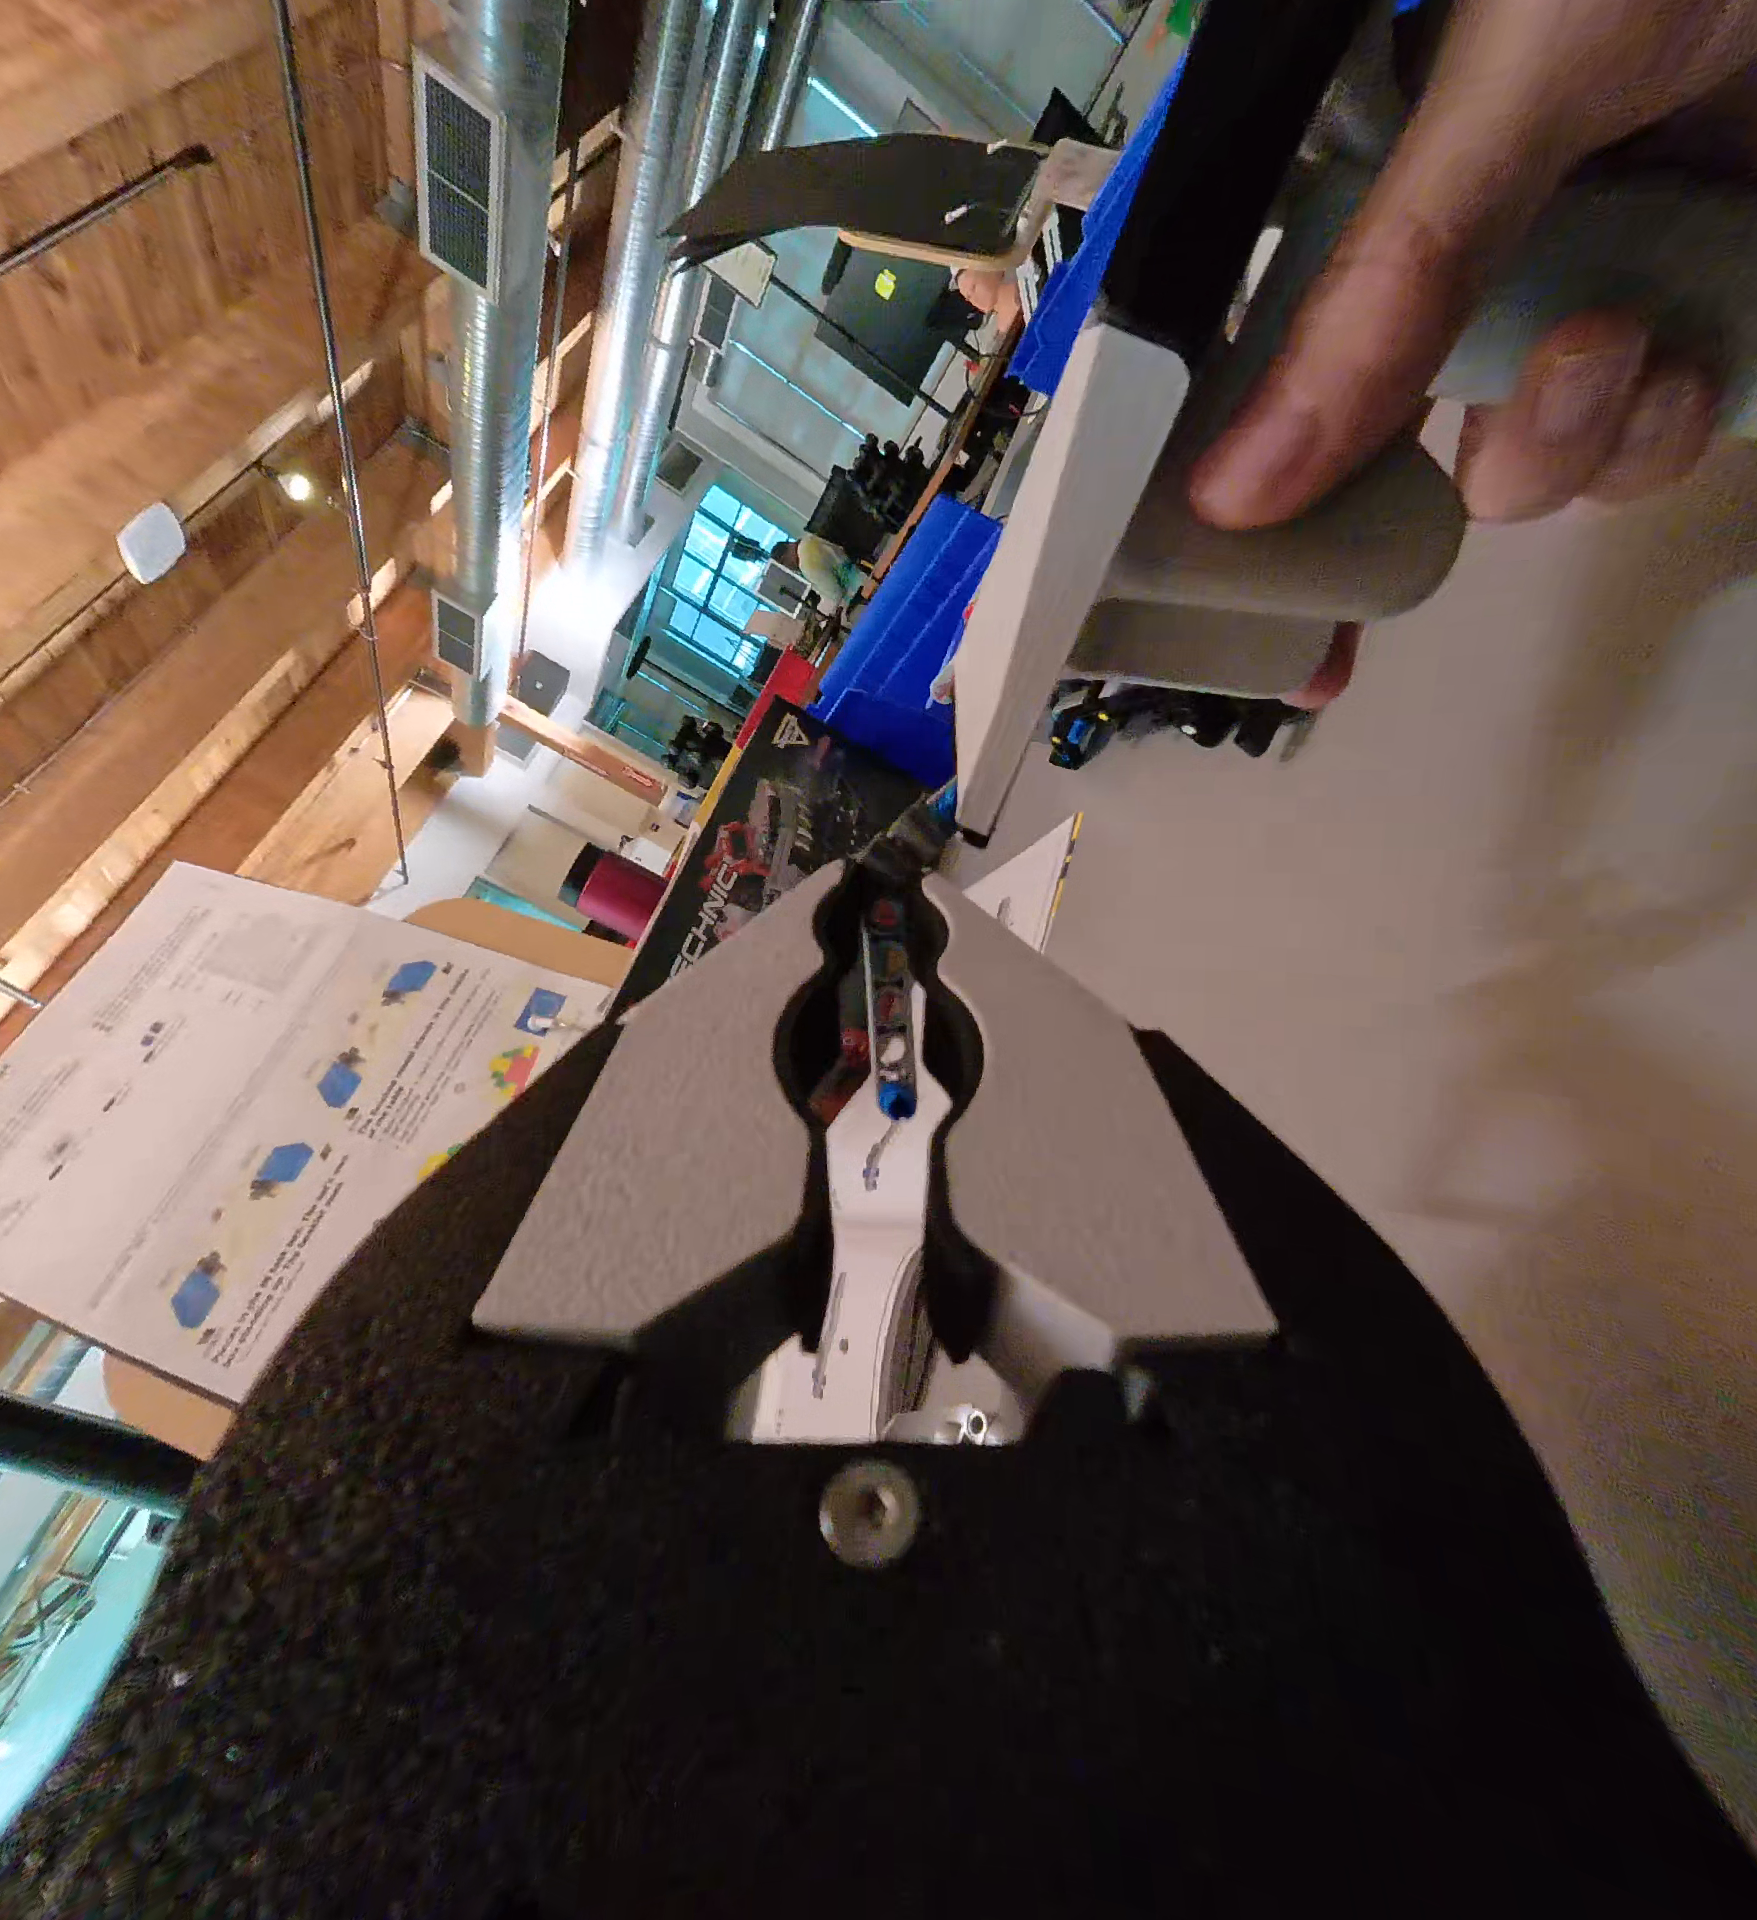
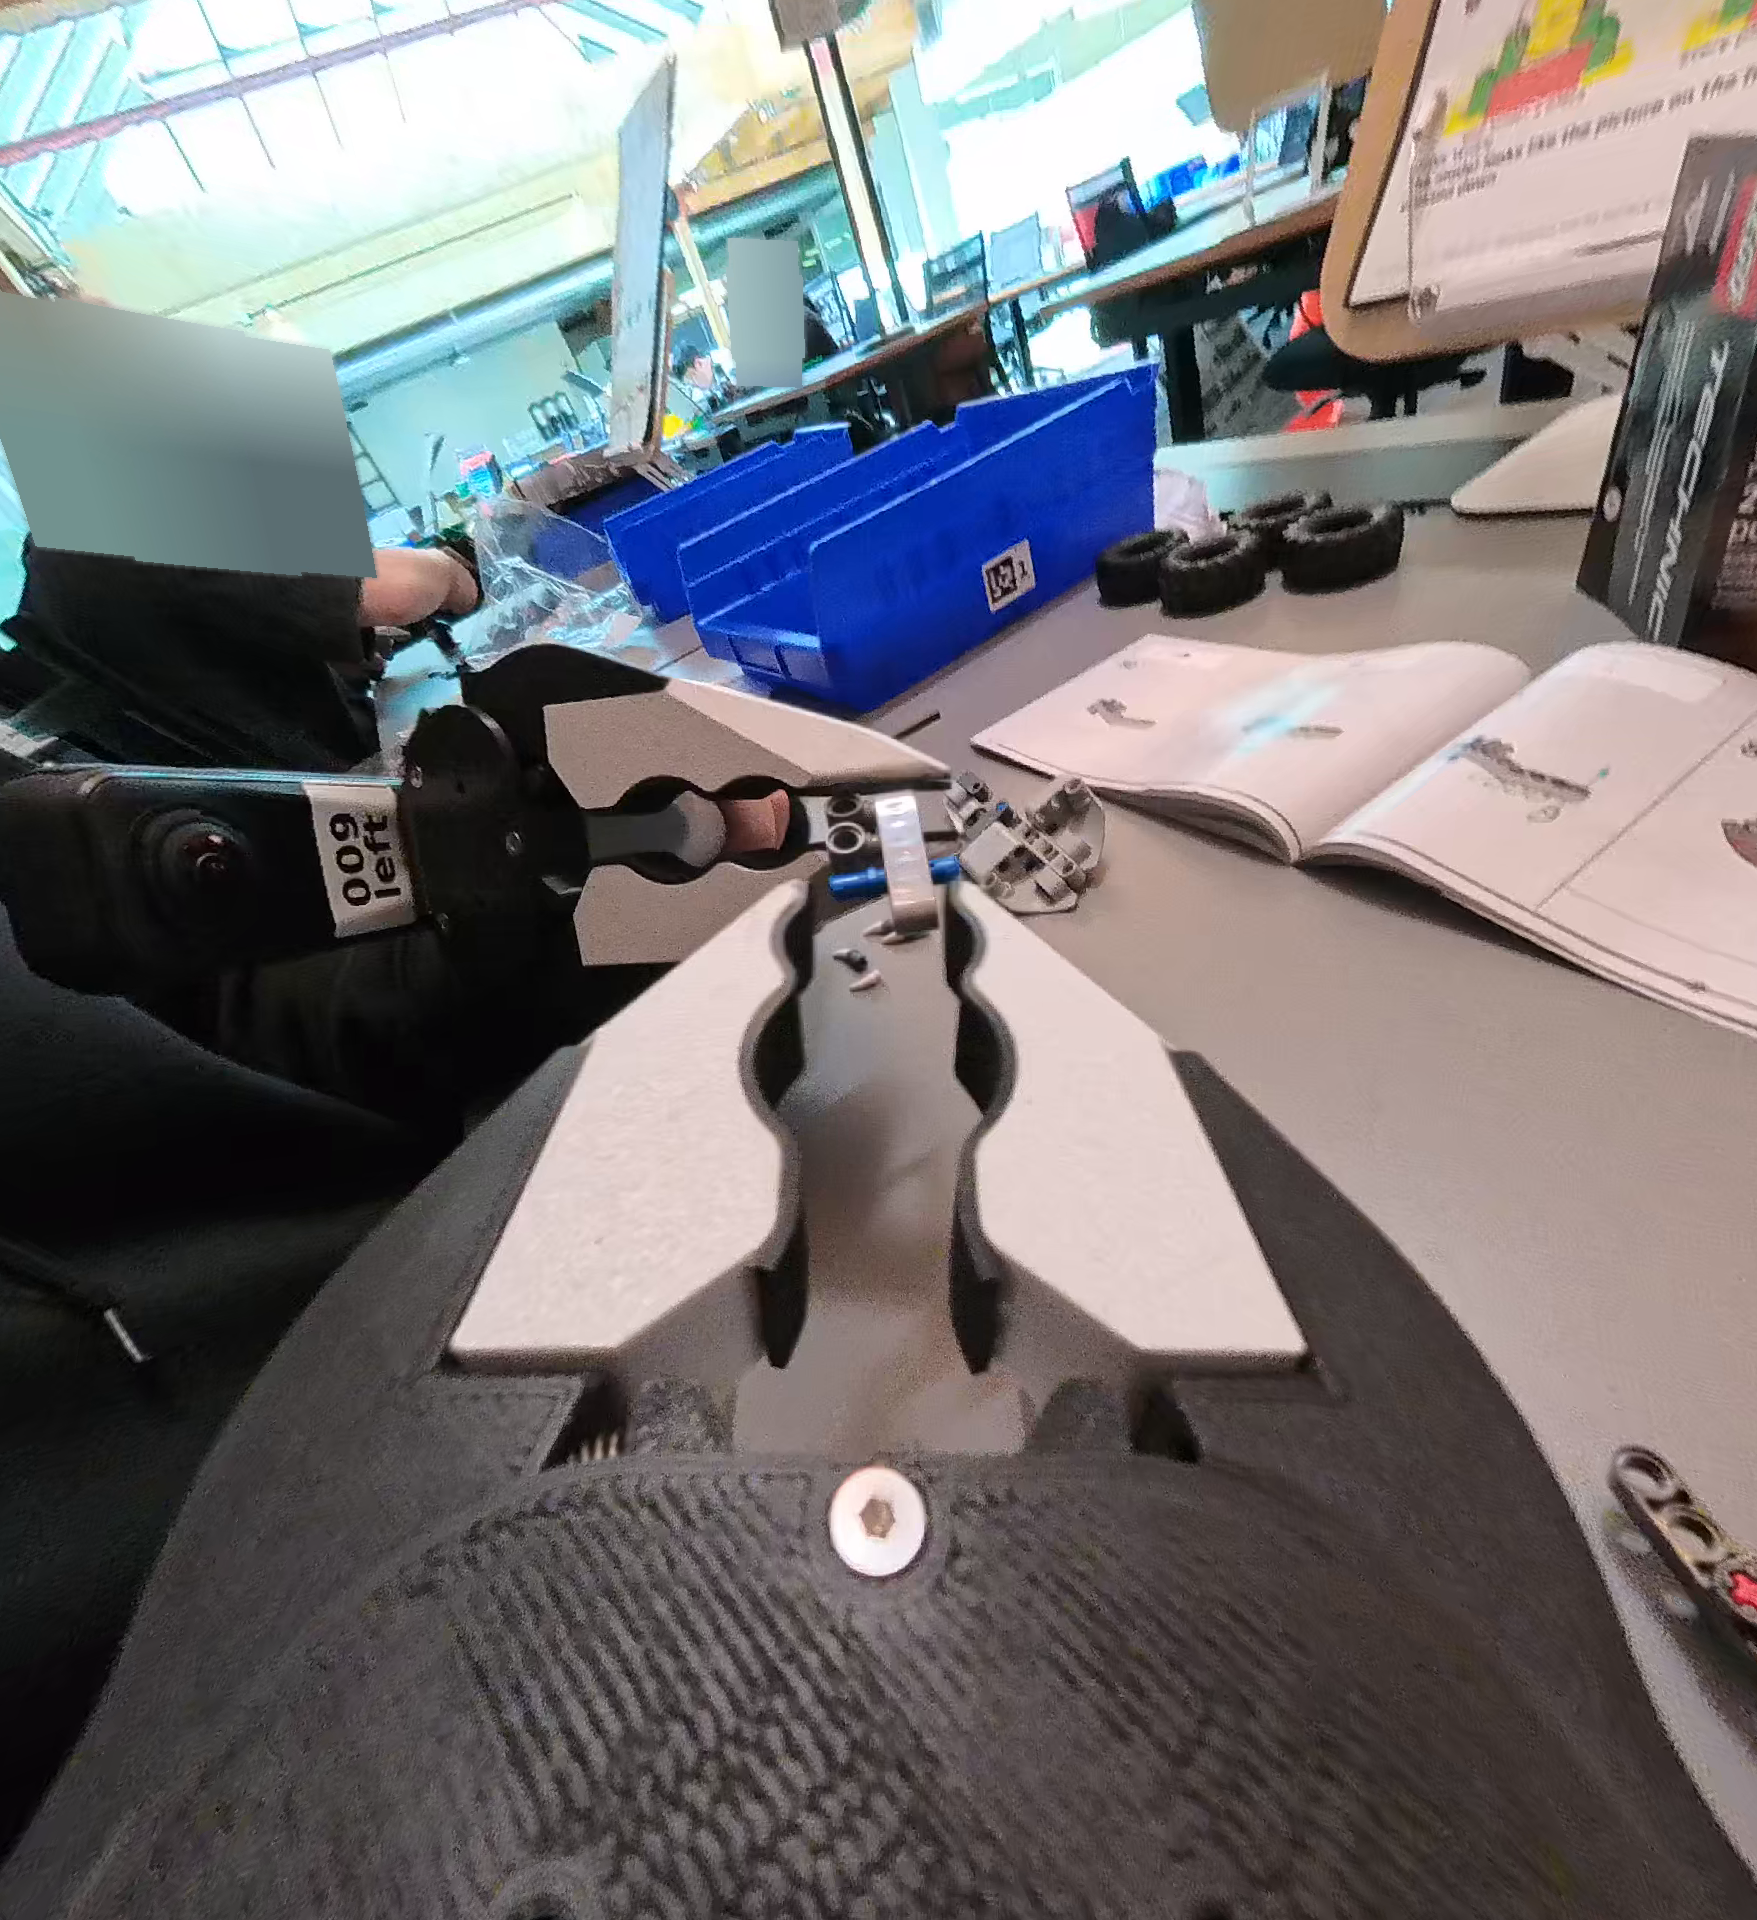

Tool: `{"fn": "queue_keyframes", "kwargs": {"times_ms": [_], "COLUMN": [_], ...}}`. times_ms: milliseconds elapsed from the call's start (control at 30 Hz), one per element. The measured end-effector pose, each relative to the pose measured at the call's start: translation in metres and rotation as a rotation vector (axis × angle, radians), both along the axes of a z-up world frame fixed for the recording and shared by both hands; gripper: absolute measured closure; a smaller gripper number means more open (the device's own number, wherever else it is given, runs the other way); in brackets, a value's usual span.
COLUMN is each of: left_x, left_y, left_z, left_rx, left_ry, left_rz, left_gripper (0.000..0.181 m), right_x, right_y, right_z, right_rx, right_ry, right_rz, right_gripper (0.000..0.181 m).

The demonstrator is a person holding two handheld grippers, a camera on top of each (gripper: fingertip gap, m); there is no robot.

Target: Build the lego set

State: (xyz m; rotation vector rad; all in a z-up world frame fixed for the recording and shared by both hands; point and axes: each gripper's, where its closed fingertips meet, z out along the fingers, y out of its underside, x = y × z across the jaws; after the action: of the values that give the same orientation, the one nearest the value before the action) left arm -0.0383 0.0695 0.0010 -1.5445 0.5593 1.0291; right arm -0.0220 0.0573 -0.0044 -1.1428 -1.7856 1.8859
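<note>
Status: assembly is at an early-to-middle stage, judged from the parts on view.

Left tongs (image 2: 941, 790): pressed together on a small black-and-grey sub-assembly (image 1: 889, 997), held above the bench (image 2: 1373, 1091). In the left wrist view the sub-assembly sits between the tips, with a blue pin (image 1: 893, 1103) at its near end.

Right tongs (image 2: 874, 899): tips stand at either side of a light grey beam (image 2: 905, 862) that is threaded on a blue axle (image 2: 889, 881). The view is poor here; they appear to pinch the beam, but contact is not certain.

Remaining work: four black tyres (image 2: 1253, 551) lie unmounted near the blue bins (image 2: 905, 540). A grey panel piece (image 2: 1035, 852) lies just beyond the tongs. A separate black beam with a red pin (image 2: 1726, 1579) lies on the bench, well apart from the rest. No chassis or body is visible.

Printed matter: the instruction booklet (image 2: 1425, 769) lies open on the bench. The set box (image 2: 1726, 416) stands upright behind it and carries a brand logo, an age mark and a piece count. A printed sheet on a board (image 1: 230, 1091) stands beside it. A white tag on the left tongs carries an identifier. One blue bin carries a square coded marker.
</note>
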Motion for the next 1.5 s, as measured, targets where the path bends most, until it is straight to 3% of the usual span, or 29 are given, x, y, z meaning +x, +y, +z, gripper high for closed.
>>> {"fn": "queue_keyframes", "kwargs": {"times_ms": [300,567,667,767,1000,1200,1367,1500], "left_x": [0.006,0.006,0.011,0.015,0.017,0.010,0.005,-0.001], "left_y": [-0.002,-0.005,-0.006,-0.007,-0.008,-0.008,-0.004,0.001], "left_z": [0.012,0.012,0.019,0.026,0.027,0.017,-0.003,-0.010], "left_rx": [0.057,0.060,0.098,0.127,0.134,0.083,0.012,-0.013], "left_ry": [0.027,0.021,0.031,0.034,0.059,0.051,-0.015,-0.055], "left_rz": [-0.044,-0.043,-0.072,-0.092,-0.098,-0.080,-0.062,-0.048], "left_gripper": [0.176,0.177,0.178,0.178,0.178,0.178,0.178,0.176], "right_x": [0.006,0.005,0.008,0.010,0.013,0.008,0.006,0.001], "right_y": [-0.001,-0.002,-0.003,0.002,-0.006,-0.008,-0.007,-0.002], "right_z": [0.011,0.008,0.012,0.022,0.025,0.019,-0.003,-0.007], "right_rx": [0.111,0.317,0.280,0.186,0.197,0.239,0.365,0.338], "right_ry": [0.120,0.206,0.212,0.222,0.254,0.264,0.249,0.229], "right_rz": [-0.018,-0.060,-0.037,-0.032,-0.008,-0.039,-0.020,-0.031], "right_gripper": [0.164,0.175,0.173,0.157,0.169,0.169,0.174,0.174]}}
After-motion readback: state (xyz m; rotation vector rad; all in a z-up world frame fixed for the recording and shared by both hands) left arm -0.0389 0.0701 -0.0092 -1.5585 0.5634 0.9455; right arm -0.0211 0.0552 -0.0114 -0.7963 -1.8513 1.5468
